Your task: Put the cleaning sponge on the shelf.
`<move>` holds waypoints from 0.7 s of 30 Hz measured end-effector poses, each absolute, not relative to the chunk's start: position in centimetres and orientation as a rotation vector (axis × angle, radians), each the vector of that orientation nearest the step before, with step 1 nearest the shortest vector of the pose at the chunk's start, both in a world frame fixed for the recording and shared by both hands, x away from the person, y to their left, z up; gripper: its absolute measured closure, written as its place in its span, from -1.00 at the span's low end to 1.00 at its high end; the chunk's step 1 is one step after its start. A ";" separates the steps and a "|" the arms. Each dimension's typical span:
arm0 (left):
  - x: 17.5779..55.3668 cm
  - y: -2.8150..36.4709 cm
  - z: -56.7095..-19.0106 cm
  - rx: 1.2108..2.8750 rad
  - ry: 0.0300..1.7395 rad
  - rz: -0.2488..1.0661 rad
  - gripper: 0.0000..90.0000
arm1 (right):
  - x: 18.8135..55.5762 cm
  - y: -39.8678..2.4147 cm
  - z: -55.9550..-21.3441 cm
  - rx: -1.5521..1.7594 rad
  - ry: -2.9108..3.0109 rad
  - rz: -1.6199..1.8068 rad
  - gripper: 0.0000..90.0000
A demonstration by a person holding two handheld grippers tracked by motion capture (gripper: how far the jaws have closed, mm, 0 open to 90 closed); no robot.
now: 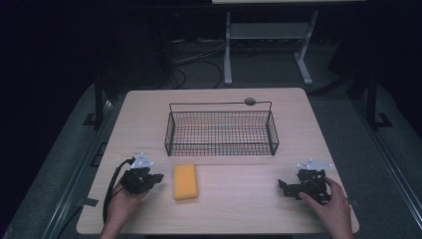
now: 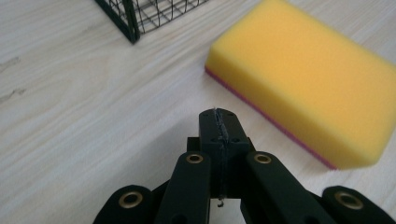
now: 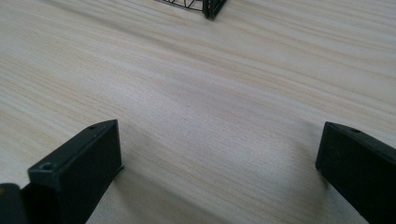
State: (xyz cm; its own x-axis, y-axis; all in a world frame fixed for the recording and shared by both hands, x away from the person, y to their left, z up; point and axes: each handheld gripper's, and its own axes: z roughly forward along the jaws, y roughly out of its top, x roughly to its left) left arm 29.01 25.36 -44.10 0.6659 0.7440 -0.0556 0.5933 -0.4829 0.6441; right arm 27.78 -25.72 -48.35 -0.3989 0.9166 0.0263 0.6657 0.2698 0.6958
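Note:
A yellow sponge (image 1: 185, 181) with a pink underside lies flat on the wooden table (image 1: 239, 204), just in front of a black wire basket (image 1: 221, 130). My left gripper (image 1: 158, 178) rests a short way left of the sponge, its jaws pressed together with nothing between them. In the left gripper view the shut tips (image 2: 219, 122) point past the sponge (image 2: 308, 88), apart from it. My right gripper (image 1: 283, 187) sits near the table's right front, held by a hand, jaws spread wide over bare wood (image 3: 219, 140).
The basket (image 2: 140, 14) stands mid-table and holds nothing I can see. A small round disc (image 1: 250, 101) lies behind it. A white stand (image 1: 268, 45) and cables are on the floor beyond the table. A black cable (image 1: 112, 189) trails from the left gripper.

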 end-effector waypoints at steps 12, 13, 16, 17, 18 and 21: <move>30.4 24.1 -44.0 2.236 1.015 0.286 0.99 | 27.8 -25.7 -48.4 1.435 2.164 0.898 -1.00; 30.6 23.7 -44.0 2.241 1.011 0.287 0.99 | 27.8 -25.7 -48.4 1.435 2.164 0.898 -1.00; 30.8 23.3 -44.1 2.252 0.997 0.282 0.99 | 27.8 -25.7 -48.3 1.435 2.164 0.898 -1.00; 30.9 23.2 -44.1 2.250 1.000 0.275 0.99 | 27.8 -25.7 -48.4 1.435 2.164 0.898 -1.00; 30.9 23.1 -44.2 2.248 1.001 0.274 0.99 | 27.8 -25.7 -48.3 1.435 2.164 0.898 -1.00; 31.1 22.9 -44.1 2.256 0.995 0.267 0.99 | 27.8 -25.7 -48.4 1.435 2.164 0.898 -1.00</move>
State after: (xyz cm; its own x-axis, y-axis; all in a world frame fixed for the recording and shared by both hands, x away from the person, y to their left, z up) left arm 31.08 22.90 -44.13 0.6912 0.7192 -0.0709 0.5868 -0.5012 0.6360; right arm 27.77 -25.72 -48.35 -0.3984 0.9168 0.0263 0.6658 0.2693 0.6958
